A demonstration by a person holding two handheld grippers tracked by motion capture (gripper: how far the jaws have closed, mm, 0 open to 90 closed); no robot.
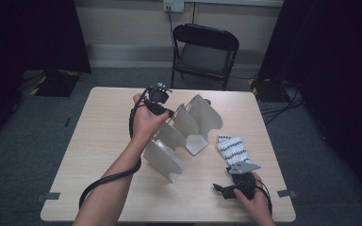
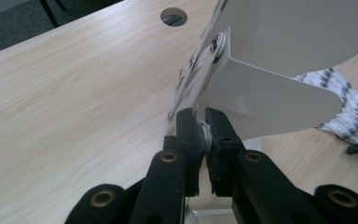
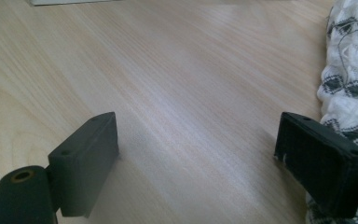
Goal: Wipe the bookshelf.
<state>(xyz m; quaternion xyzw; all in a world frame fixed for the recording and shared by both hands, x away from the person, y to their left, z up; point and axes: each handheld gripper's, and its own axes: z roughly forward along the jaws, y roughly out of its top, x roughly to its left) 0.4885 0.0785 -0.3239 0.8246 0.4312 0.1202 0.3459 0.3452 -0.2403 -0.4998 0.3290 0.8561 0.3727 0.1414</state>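
A white metal rack (image 1: 188, 125) of several curved plates lies across the middle of the table. My left gripper (image 1: 168, 114) comes down onto its far end from above. In the left gripper view the jaws (image 2: 204, 133) are shut on a thin edge of the rack (image 2: 279, 93), where the plates bolt to its spine. My right gripper (image 1: 238, 181) rests near the front right of the table with its jaws wide apart. Between those jaws (image 3: 198, 154) is bare wood. A white cloth with a black pattern (image 1: 233, 149) lies just beyond it and beside its right jaw (image 3: 349, 70).
The wooden table (image 1: 99, 141) has a cable hole (image 2: 173, 16) near its far edge. A black folding chair (image 1: 205, 52) stands behind the table. Dark curtains hang at both sides. The left gripper's cable (image 1: 108, 179) trails over the table's front left.
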